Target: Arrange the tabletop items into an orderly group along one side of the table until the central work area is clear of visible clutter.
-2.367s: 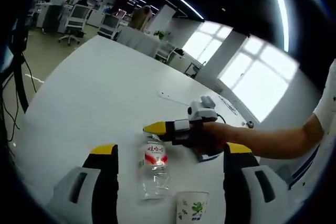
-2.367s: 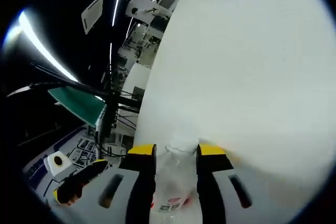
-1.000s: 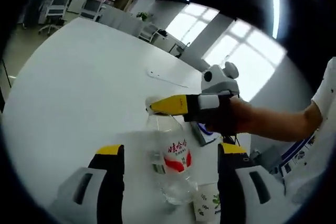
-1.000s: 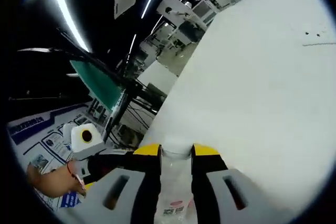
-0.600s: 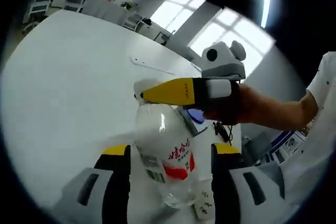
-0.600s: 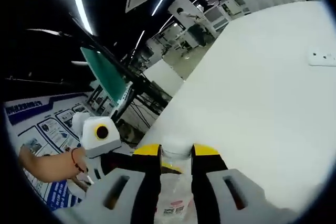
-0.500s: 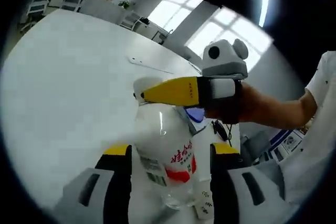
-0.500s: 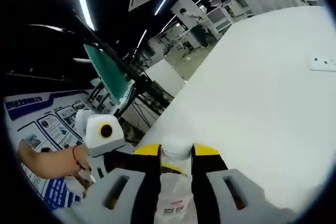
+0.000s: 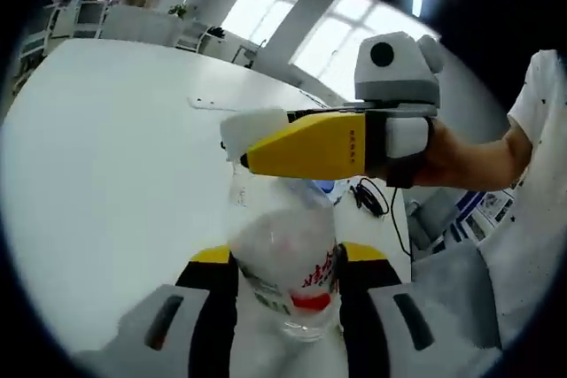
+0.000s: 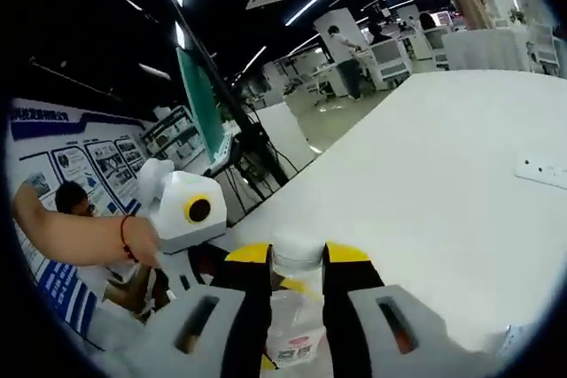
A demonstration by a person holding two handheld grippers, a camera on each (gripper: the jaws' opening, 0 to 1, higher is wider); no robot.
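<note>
A clear water bottle (image 9: 285, 272) with a red and white label sits between the two yellow-tipped jaws of the left gripper (image 9: 285, 261). The jaws are right up against the bottle's sides and look closed on its body. The right gripper (image 9: 266, 146) comes in from the right side of the left gripper view, held by a hand (image 9: 461, 155), and it pinches the bottle near its white cap (image 9: 251, 131).

In the right gripper view, the same water bottle (image 10: 292, 329) stands between the right gripper's (image 10: 298, 258) jaws, and they squeeze its neck just under the white cap (image 10: 297, 250). The left gripper (image 10: 190, 210) shows at the left there, held by another hand (image 10: 133, 241).

The bottle is over the near edge of a big white table (image 9: 106, 157). A white power strip (image 10: 542, 172) lies far off on the table (image 10: 425, 174), and a black cable (image 9: 372, 203) lies behind the bottle
</note>
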